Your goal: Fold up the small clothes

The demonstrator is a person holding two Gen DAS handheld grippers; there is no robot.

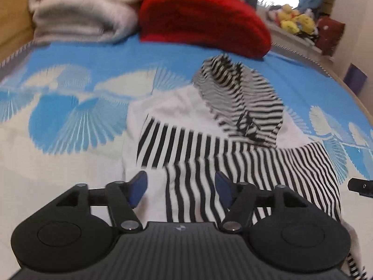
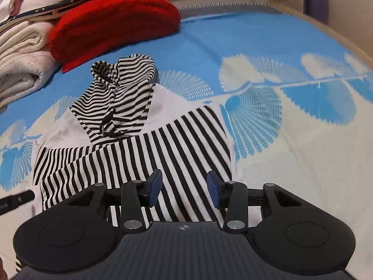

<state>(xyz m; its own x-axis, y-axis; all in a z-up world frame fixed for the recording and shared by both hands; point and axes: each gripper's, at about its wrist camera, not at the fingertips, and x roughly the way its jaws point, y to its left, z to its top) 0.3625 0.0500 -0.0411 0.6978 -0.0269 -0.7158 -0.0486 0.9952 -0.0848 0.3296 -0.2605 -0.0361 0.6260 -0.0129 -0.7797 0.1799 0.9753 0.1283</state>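
Two claws, left claw (image 1: 181,187) and right claw (image 2: 184,187), both spread wide, empty, above striped garment (image 2: 163,144).

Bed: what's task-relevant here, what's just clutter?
Job:
- striped hooded top
- left hand-held gripper, open
- right hand-held gripper, open

Lying about:
- red pillow
- folded white blankets
- plush toys
- blue leaf-print sheet

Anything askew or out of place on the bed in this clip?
The striped garment isn't flat: its hood lies bunched and crumpled over the white upper part, and the body creases diagonally. Both the left hand-held gripper and right hand-held gripper are open, holding nothing.
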